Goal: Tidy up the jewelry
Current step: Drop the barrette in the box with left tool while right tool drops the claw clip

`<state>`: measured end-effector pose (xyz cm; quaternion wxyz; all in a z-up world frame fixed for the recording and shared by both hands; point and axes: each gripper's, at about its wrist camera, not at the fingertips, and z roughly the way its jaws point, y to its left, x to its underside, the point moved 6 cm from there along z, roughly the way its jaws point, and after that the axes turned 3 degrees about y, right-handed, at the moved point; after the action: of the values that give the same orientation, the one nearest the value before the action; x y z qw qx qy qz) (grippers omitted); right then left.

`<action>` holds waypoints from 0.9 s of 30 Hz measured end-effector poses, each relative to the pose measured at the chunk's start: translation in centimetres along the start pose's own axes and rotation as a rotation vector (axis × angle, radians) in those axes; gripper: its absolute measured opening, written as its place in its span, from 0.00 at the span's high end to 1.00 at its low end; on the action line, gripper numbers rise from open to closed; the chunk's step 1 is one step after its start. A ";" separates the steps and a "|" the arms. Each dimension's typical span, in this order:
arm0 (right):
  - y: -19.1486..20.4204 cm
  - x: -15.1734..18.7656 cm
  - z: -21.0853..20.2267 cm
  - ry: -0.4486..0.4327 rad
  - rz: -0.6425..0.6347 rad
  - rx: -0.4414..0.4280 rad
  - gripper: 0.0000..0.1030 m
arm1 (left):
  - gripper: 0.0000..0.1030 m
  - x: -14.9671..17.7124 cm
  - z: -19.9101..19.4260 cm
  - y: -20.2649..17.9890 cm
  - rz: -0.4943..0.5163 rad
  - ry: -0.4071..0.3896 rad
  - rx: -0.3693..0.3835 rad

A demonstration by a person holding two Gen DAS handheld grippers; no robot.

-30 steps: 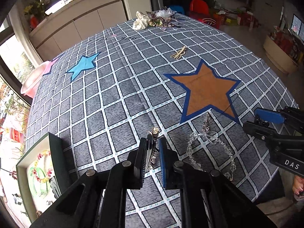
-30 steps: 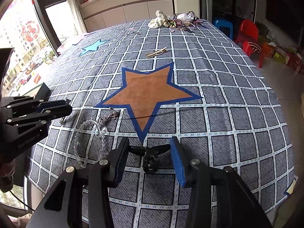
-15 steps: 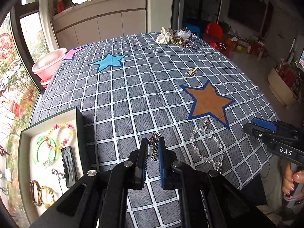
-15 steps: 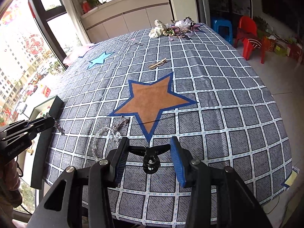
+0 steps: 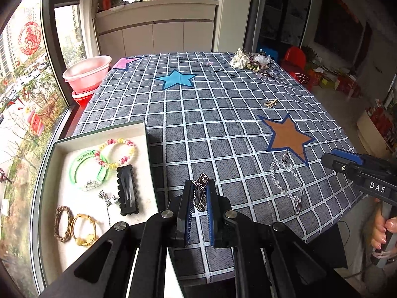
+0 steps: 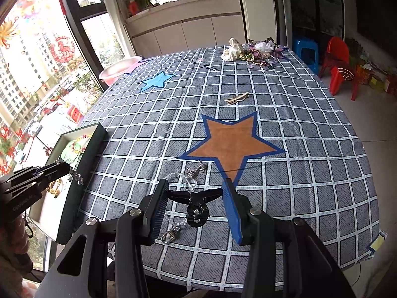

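Several pieces already lie in the tray (image 5: 148, 149); left claw (image 5: 198, 196) clamps a silver charm (image 5: 200, 191), right claw (image 6: 196, 206) a black clip (image 6: 197, 206), while a bead chain (image 5: 285, 181) waits on the surface (image 5: 211, 114).

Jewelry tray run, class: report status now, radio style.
Left claw shut on silver clip. Right claw shut on black claw clip. Bead necklace on the cloth, outside tray. Path unobstructed.

Lettering "DAS", white on black, is read on the body of the right tongs (image 5: 341, 160) in the left wrist view. A faint line of pale print is seen on the side of the left tongs (image 6: 65, 169) in the right wrist view; it cannot be read.
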<state>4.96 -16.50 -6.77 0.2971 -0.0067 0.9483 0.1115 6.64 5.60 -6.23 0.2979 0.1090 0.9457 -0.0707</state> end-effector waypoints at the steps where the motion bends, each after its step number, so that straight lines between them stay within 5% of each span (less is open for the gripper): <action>1: 0.6 -0.1 0.0 0.000 -0.010 -0.005 0.54 | 0.83 0.3 -0.2 0.4 -0.007 -0.003 -0.004; 16: 13.9 -1.1 1.3 0.016 -0.241 -0.136 0.54 | 0.83 5.0 -3.6 9.8 -0.192 -0.041 -0.079; 27: 24.1 0.7 5.1 0.104 -0.386 -0.260 0.54 | 0.83 8.9 -3.7 15.1 -0.282 0.000 -0.122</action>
<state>5.36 8.14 -6.26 0.2605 -0.2317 0.9211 0.1734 1.23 22.36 -9.43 0.2911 -0.0433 0.9542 -0.0544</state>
